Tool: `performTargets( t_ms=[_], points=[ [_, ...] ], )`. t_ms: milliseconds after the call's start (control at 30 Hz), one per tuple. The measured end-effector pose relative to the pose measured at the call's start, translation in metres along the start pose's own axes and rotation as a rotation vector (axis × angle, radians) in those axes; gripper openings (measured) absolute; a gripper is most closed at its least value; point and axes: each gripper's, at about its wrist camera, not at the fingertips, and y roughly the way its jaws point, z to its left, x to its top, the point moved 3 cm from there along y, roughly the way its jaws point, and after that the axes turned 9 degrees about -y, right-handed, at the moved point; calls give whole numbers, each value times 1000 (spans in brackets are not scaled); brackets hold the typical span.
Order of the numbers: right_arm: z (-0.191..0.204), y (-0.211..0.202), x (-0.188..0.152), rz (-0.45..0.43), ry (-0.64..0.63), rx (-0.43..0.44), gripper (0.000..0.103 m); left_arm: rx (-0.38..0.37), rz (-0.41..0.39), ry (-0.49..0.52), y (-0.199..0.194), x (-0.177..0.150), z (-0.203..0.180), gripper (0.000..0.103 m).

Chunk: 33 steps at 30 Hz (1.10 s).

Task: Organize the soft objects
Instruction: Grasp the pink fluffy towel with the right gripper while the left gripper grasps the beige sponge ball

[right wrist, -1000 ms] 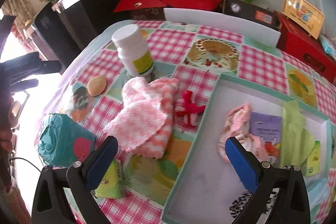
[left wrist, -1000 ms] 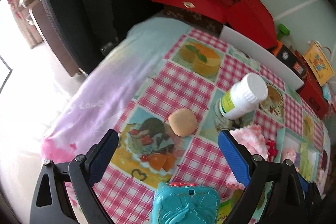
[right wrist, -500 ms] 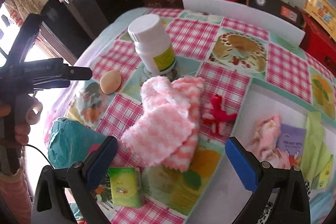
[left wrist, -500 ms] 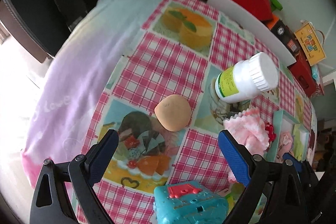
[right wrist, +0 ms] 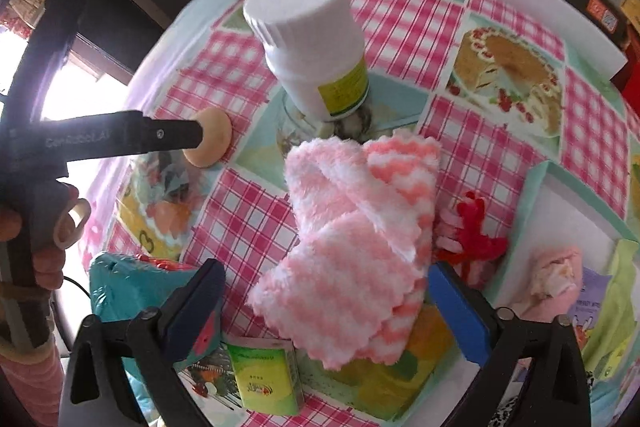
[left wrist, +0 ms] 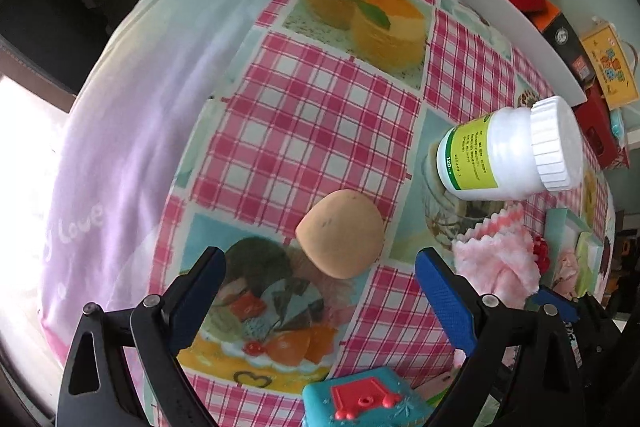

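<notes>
On my left, the left gripper [left wrist: 320, 291] hangs nose-down with its jaws spread wide and empty; the tan squishy ball [left wrist: 340, 233] sits just ahead of the gap between the pads, not yet between them, on the checked tablecloth [left wrist: 304, 131]. Beyond its right pad stands the white bottle [left wrist: 508, 155], which I leave alone.

Moving right, the right gripper [right wrist: 326, 303] is also wide and holds nothing, though its jaws have just been closing a little. The pink-and-white fluffy cloth [right wrist: 352, 235] lies bunched right between and ahead of its pads, untouched as far as I can see. Off its right pad, past the red yarn piece [right wrist: 472, 235], is the teal tray [right wrist: 540, 179], with soft things already in it.

I judge this the reach step, both claws lining up. Next I'd sink each until the pads straddle its target, then close gently.
</notes>
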Motion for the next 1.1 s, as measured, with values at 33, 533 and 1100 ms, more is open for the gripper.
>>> performTargets(
  t_ms=[33, 533, 1100],
  points=[
    [0, 5, 1, 17, -1, -1, 92, 3, 4, 5, 2, 1, -2, 96],
    [-18, 32, 9, 71, -11, -48, 58, 28, -10, 73, 21, 6, -25, 56],
    [-54, 4, -13, -17, 45, 60, 21, -112, -130, 34, -31, -20, -18, 48]
  ],
)
